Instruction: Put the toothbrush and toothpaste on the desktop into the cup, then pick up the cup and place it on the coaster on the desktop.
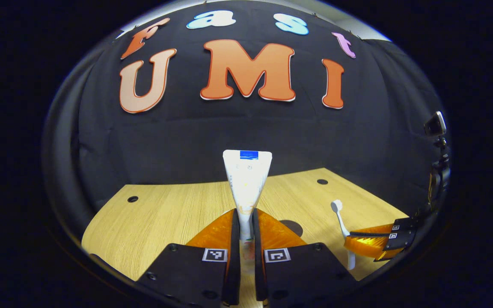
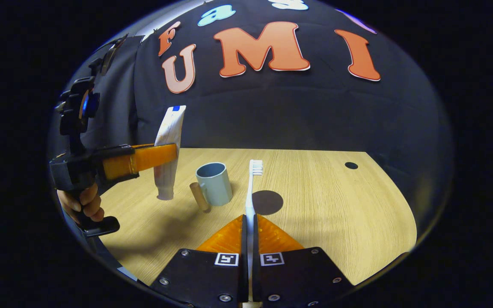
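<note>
Right gripper view: desk (image 2: 336, 205) bears cup (image 2: 214, 184), upright beside coaster (image 2: 268, 202); left gripper (image 2: 167, 156), held in a hand (image 2: 81, 205), is closed on toothpaste (image 2: 170, 128), upright above desk left of cup; right gripper (image 2: 249, 226) is closed on toothbrush (image 2: 253, 184), bristles forward, over coaster.

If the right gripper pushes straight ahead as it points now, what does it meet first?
Probably the dark round coaster on the desk, just right of the toothbrush it holds; the cup sits left of that line. Depth is uncertain.
</note>
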`<state>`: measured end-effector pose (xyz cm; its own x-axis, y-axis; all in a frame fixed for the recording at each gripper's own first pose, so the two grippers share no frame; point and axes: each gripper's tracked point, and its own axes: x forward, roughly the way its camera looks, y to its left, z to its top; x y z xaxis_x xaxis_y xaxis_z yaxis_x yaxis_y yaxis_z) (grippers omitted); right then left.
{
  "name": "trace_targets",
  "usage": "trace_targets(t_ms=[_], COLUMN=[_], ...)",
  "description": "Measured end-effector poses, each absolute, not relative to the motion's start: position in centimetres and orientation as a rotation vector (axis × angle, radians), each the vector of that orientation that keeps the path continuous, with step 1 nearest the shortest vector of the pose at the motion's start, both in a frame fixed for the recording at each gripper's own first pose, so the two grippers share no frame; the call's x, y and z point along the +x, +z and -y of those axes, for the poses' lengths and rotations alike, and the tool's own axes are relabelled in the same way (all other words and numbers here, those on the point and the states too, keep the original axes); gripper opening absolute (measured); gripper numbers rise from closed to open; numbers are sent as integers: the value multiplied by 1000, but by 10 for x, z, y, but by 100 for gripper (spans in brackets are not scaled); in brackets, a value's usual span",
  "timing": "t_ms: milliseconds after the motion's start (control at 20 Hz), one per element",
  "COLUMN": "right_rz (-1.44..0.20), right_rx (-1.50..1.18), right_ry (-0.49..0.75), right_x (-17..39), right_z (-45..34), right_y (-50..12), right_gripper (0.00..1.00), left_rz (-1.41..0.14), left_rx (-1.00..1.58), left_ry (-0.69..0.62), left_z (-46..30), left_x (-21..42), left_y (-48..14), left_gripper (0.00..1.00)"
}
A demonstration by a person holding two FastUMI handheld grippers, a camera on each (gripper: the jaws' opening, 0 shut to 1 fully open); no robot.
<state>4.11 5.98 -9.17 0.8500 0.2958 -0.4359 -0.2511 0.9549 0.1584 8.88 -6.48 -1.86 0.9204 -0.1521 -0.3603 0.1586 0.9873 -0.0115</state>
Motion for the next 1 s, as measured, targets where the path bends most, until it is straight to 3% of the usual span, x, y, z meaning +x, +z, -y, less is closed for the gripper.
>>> trace_targets(t_ms=[450,1000], right_rz=[-422,-399], right_rx=[102,119], right_ry=[255,252], right_x=[53,66], right_z=[-39,-31], right_y=[-92,-98], right_gripper=[4,4], left_rz=[-180,-202], left_rx=[-48,-106], left_ry=[-109,-106], left_z=[59,56], left_x=[147,193], left_y=[1,-56], left_gripper=[17,17])
